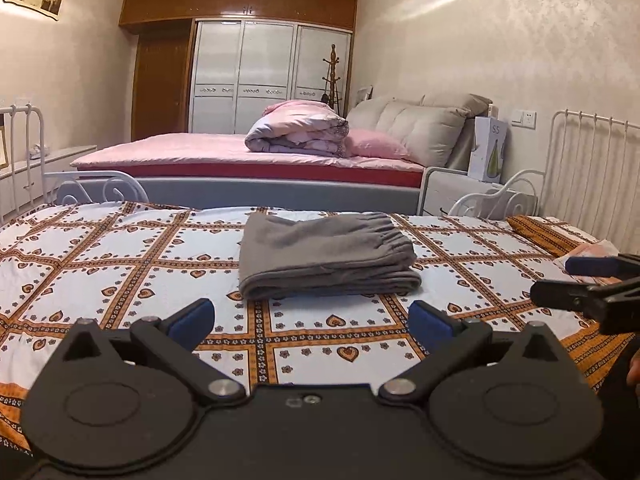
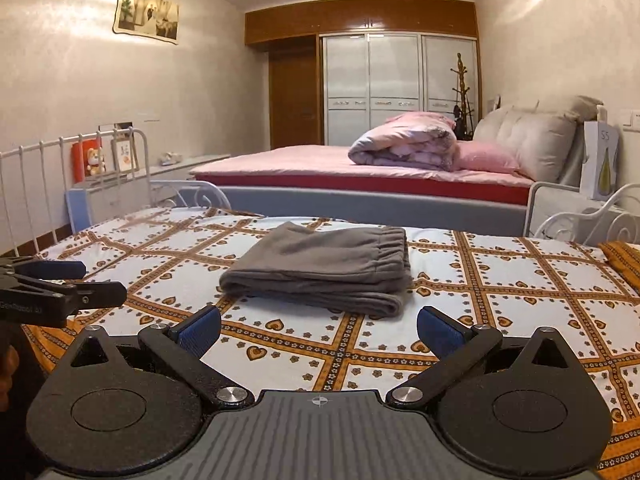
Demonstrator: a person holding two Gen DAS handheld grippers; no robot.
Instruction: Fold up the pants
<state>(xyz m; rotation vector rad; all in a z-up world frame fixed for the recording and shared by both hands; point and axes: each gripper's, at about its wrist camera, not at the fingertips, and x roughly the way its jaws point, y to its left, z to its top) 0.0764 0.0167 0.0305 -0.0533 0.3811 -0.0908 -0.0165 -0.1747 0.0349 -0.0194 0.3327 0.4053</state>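
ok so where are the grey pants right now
The grey pants lie folded on the heart-patterned bedspread, centred just ahead of both open claws in each wrist view, with the pink bed behind.

1. One pair of grey pants (image 1: 326, 254), folded into a single stack.
2. Two beds: one with a heart-patterned sheet (image 1: 120, 272), one with a pink sheet (image 1: 192, 152).
3. Two grippers: the left gripper (image 1: 312, 322) and the right gripper (image 2: 318, 330), each with two blue-padded fingers (image 1: 192, 318) set wide apart.
4. One rolled pink quilt (image 1: 298, 128).
5. One pink pillow (image 1: 376, 146).
6. One wardrobe (image 1: 272, 76) with three white doors.
7. One wall picture (image 2: 147, 14).
8. One coat stand (image 1: 332, 76).
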